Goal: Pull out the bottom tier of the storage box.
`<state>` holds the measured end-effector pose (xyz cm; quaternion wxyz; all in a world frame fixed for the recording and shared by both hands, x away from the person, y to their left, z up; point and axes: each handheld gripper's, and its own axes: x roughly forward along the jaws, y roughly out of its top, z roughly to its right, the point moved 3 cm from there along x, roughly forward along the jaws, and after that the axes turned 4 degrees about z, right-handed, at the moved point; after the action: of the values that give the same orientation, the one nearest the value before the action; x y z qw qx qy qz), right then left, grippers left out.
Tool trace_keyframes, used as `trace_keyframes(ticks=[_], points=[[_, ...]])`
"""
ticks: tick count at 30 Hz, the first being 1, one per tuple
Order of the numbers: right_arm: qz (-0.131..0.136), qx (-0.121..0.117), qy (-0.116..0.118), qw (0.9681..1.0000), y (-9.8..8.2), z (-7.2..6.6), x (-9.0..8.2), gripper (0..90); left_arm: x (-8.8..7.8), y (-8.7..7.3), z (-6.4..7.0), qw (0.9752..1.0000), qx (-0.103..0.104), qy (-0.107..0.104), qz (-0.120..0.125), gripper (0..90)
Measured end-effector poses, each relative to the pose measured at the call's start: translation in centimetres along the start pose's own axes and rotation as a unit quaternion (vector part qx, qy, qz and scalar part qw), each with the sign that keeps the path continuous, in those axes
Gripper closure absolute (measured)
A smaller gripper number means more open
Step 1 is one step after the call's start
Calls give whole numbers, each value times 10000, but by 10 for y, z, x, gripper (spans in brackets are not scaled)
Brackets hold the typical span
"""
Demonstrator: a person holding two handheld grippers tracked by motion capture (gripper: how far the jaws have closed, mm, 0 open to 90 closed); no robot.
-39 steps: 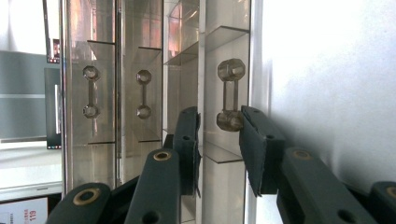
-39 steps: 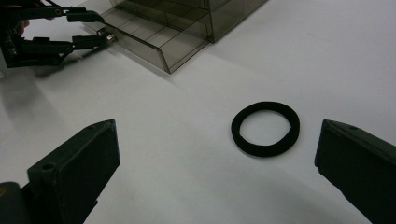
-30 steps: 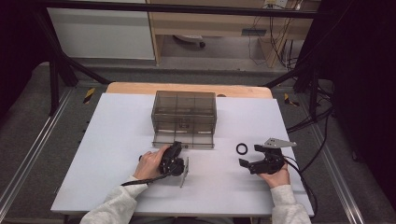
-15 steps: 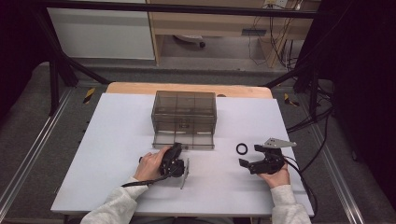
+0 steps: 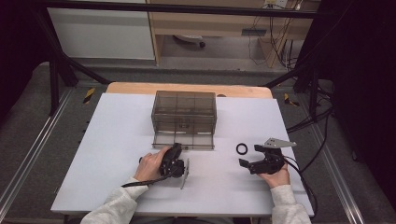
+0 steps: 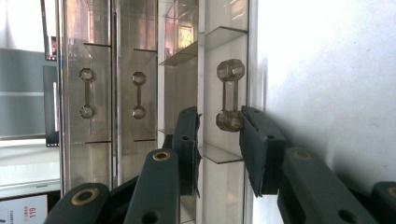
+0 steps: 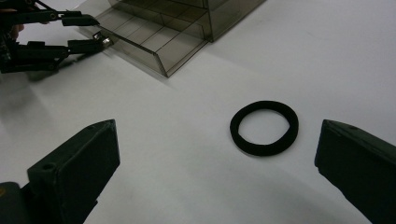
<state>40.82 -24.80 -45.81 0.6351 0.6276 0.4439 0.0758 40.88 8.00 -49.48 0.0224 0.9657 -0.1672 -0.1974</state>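
Drawer handle [image 6: 230,95] is clamped by left hand-held gripper [image 6: 219,140], drawer [image 5: 183,139] part-open; right hand-held gripper [image 7: 215,163], jaws apart, is next needed on black ring [image 7: 264,127].

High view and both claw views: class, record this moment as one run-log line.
left claw: around handle of smoky clear plastic drawer, pulled out | right claw: open, near black ring | white table

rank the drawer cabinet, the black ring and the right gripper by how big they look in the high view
1. drawer cabinet, clearly largest
2. right gripper
3. black ring, smallest

All three rest at similar depth on the table, so nearness barely affects the order.
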Motion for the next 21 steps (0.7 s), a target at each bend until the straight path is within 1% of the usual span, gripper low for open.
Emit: trace_keyframes(ticks=[3, 6, 7, 8, 10, 11, 13, 14, 15, 16, 18, 21], points=[[1, 3, 0, 10000, 0, 0, 0, 5, 0, 0, 0, 10000, -17, -8, 15, 674], [2, 16, -5, 10000, 0, 0, 0, 4, 0, 0, -1, 9999, -110, -55, 59, 669], [5, 10, -4, 10000, 0, 0, 0, 4, 0, 0, -2, 9999, -103, -107, 19, 664], [3, 7, -4, 10000, 0, 0, 0, 4, -1, 0, -2, 9997, -157, -157, 34, 653], [-1, 16, -8, 10000, 0, 0, 0, 4, -1, -1, -4, 9997, -138, -208, 62, 631], [0, 14, -9, 10000, 0, 0, -1, 4, -1, -1, -5, 9996, -158, -217, 84, 626], [2, 16, -8, 10000, 0, 0, -1, 4, -2, -1, -6, 9993, -211, -303, 48, 612], [3, 16, -7, 10000, 0, 0, -1, 4, -3, -1, -7, 9991, -262, -326, 76, 598], [1, 15, -7, 10000, 0, 0, -1, 4, -3, -1, -9, 9990, -263, -360, 104, 589], [3, 16, -6, 10000, 0, 0, -1, 4, -4, -2, -9, 9985, -371, -402, 82, 582], [3, 18, -5, 10000, 0, 0, -1, 4, -4, -2, -11, 9975, -513, -464, 134, 564], [14, 15, -12, 10000, 0, 0, -1, 4, -6, -3, -14, 9953, -747, -588, 171, 535]])
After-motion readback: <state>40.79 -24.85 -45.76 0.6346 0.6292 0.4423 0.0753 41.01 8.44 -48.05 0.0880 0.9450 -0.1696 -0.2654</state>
